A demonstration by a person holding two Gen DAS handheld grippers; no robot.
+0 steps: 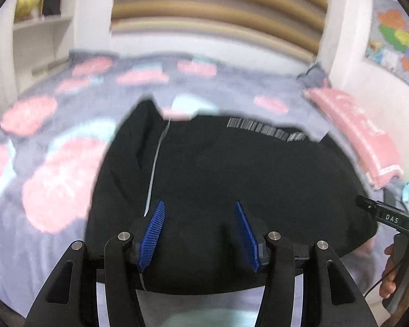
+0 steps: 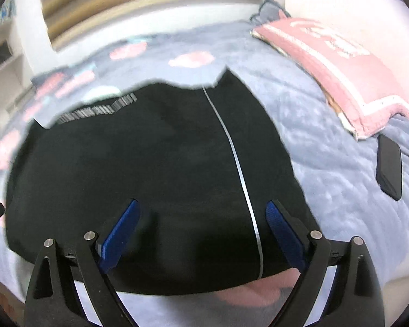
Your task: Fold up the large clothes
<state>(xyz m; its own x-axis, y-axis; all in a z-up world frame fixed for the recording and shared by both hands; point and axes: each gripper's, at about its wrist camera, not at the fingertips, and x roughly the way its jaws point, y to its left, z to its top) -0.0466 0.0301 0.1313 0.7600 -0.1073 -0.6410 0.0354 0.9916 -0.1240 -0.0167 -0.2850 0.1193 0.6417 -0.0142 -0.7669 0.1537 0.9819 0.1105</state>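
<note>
black garment (image 1: 231, 169) on bed (image 1: 54, 245) | both fingers apart, seemingly empty

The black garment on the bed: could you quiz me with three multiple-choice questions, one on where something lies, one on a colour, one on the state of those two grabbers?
1. Where does the black phone lie?
A. on the garment
B. on the blanket, right of the garment
C. on the pink pillow

2. What colour are the grabbers' finger pads?
A. blue
B. red
C. green

3. How do both grabbers stand?
A. shut on cloth
B. one open, one shut
C. both open

Answers:
1 B: the phone rests on the blanket, apart from the black garment and below the pillow.
2 A: the pads are blue.
3 C: the left gripper and right gripper show wide gaps, holding nothing.
</note>
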